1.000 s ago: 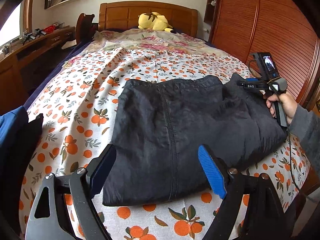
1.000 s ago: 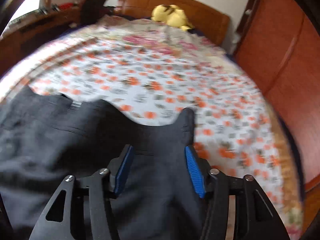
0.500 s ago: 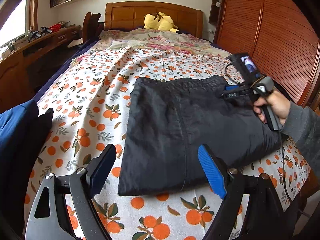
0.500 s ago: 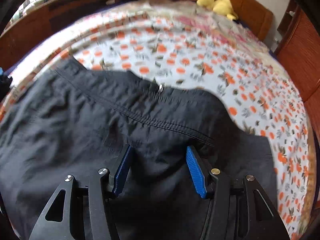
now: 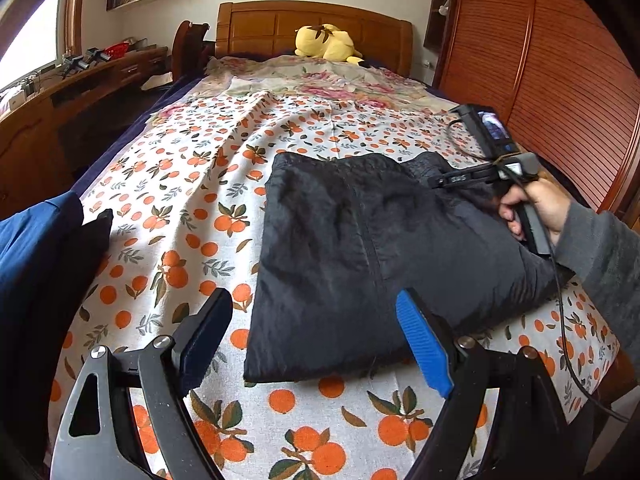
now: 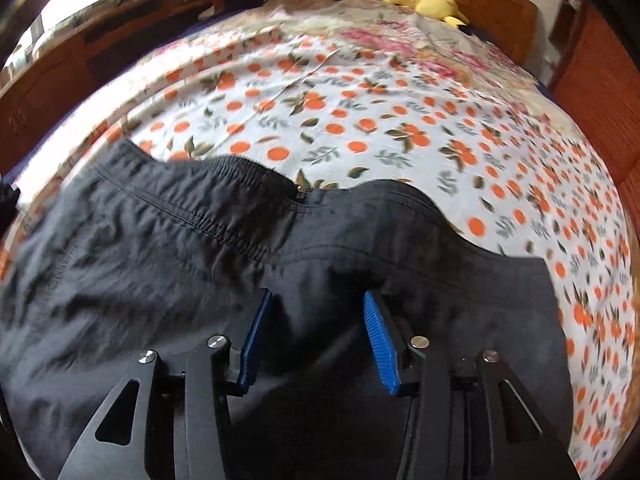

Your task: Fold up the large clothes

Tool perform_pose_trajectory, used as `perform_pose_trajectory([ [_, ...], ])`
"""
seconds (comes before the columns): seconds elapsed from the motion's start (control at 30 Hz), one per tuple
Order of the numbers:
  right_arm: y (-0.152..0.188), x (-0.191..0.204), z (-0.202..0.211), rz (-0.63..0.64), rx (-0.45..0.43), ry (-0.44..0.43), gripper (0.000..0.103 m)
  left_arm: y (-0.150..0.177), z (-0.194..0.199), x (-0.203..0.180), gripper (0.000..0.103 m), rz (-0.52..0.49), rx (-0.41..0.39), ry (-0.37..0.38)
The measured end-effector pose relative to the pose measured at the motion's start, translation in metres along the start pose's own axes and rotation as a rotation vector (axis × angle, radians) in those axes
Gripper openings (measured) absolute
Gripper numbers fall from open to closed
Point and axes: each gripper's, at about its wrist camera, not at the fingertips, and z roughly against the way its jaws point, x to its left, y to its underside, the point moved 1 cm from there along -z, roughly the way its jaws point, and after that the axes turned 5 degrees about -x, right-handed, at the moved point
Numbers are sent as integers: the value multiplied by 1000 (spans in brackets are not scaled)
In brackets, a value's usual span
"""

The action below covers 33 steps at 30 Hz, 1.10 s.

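**Two grippers working over one dark garment on the bed**

Two piles are lying at the far left of the left wrist view: a blue cloth [image 5: 28, 248] and a black one [image 5: 86, 236] just beside it, both on the bed's edge. Moving rightward, we are holding the left gripper [image 5: 314, 332] above the orange-print bedsheet [image 5: 172, 208], its jaws standing wide apart with nothing between them. Just ahead of it, the folded black garment [image 5: 360, 248] is lying flat on the sheet, toward the bed's right side, its waistband pointing at the headboard, where a yellow plush toy [image 5: 326, 42] is resting. Further right, we are pressing the right gripper [image 6: 314, 332] down onto the garment's far right part, near the waistband; its jaws are closing with a hump of black fabric rising between the blue pads [image 6: 382, 344], not yet pinched. Our right hand [image 5: 536, 208] is gripping its handle, a grey sleeve [image 5: 604, 264] trailing behind.
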Motion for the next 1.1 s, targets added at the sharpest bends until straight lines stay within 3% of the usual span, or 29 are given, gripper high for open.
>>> perform_pose_trajectory([
  [0.23,55,-36,77,-58,-49,-25,52,-3,7,-9,85,-7,-19,27],
  [0.4,104,-65,121,-100,-44,5,53,0,3,-9,85,-5,-16,35],
  [0.57,141,-88,156,-81,-48,102,57,9,-8,2,85,0,11,-3],
  [0.83,188,-111,163,-193,-7,103,64,23,-25,24,83,51,48,-44],
  [0.9,194,-115,162,-220,-5,101,64,24,-27,28,69,69,51,-50],
  [0.97,197,-120,158,-256,-10,92,66,26,-30,31,62,87,60,-48],
  [1.1,208,-132,147,-335,-17,46,72,32,-39,32,60,88,91,-50],
])
